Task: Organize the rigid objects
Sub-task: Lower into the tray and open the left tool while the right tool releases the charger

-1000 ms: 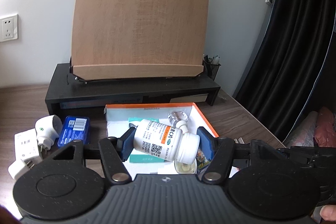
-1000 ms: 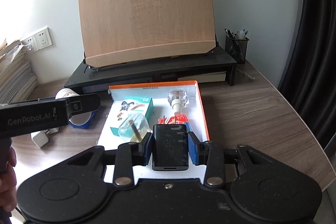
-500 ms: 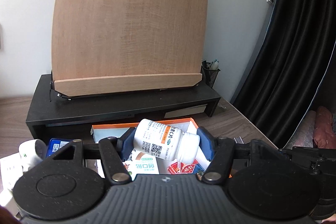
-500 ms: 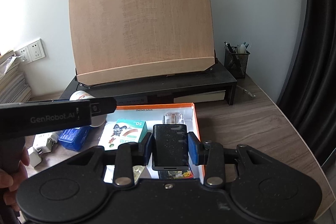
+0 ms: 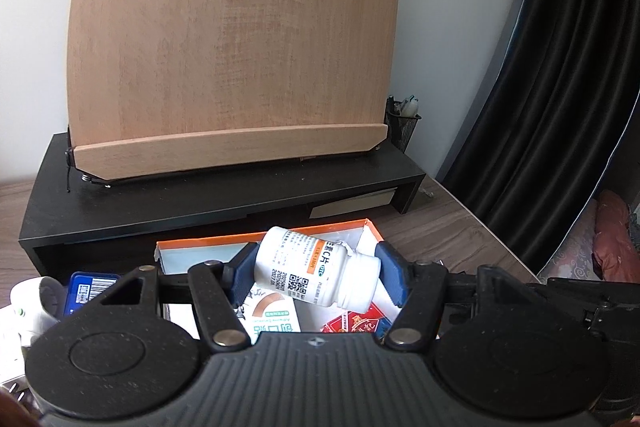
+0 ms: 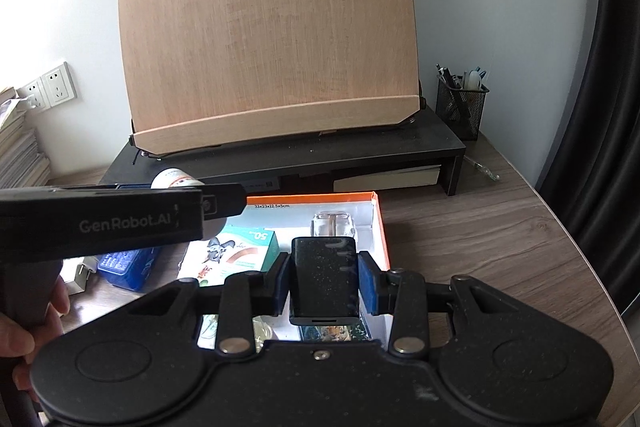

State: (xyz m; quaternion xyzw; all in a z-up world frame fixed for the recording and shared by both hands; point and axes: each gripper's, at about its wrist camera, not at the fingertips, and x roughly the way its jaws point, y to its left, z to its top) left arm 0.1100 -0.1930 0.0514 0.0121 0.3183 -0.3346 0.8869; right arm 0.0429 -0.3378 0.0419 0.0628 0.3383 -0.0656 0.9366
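White pill bottle [image 5: 318, 273] lies sideways, pinched in my left tool [image 5: 316, 273], above orange box [image 5: 362, 225]. Right tool [image 6: 325, 281] squeezes black block [image 6: 324, 279], ready for sorting.

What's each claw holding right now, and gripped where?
Left claw: white pill bottle, lying tilted, pinched end to end, base and cap. Right claw: black rectangular block, clamped across its two long sides.
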